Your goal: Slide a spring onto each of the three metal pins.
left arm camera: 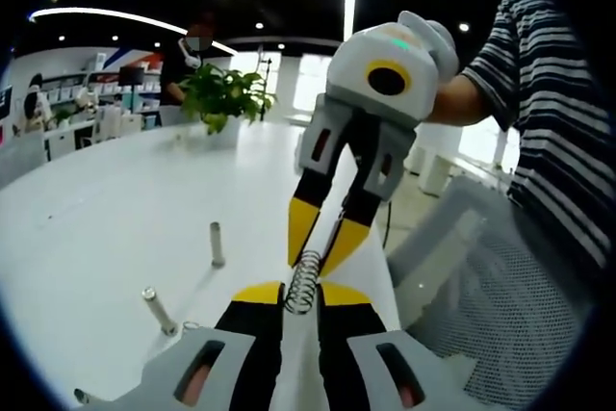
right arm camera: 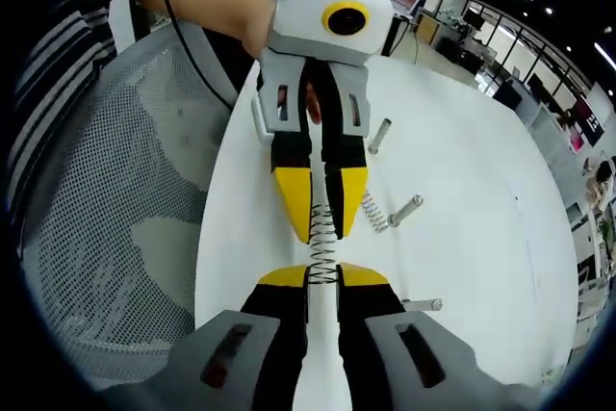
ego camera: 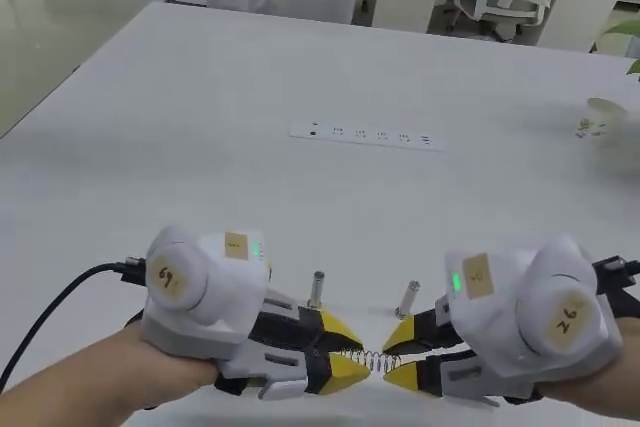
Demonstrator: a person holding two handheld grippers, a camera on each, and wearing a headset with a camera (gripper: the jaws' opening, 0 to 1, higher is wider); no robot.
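A thin metal spring [ego camera: 373, 358] spans the gap between my two grippers just above the table's near edge. My left gripper [ego camera: 358, 355] is shut on one end and my right gripper [ego camera: 390, 355] on the other. In the left gripper view the spring [left arm camera: 302, 281] rises from my own jaws to the right gripper [left arm camera: 313, 262]. The right gripper view shows the spring [right arm camera: 323, 255] running to the left gripper [right arm camera: 324, 233]. Two upright pins [ego camera: 317, 289] [ego camera: 408, 299] stand just beyond. A third pin [right arm camera: 423, 305] and a loose spring [right arm camera: 373, 211] lie on the table.
A white power strip [ego camera: 365, 134] lies mid-table and a paper cup [ego camera: 598, 117] stands at the far right. A black cable [ego camera: 60, 307] trails from the left gripper. A mesh chair [right arm camera: 125, 190] is at the table's near edge. Office chairs stand beyond the far edge.
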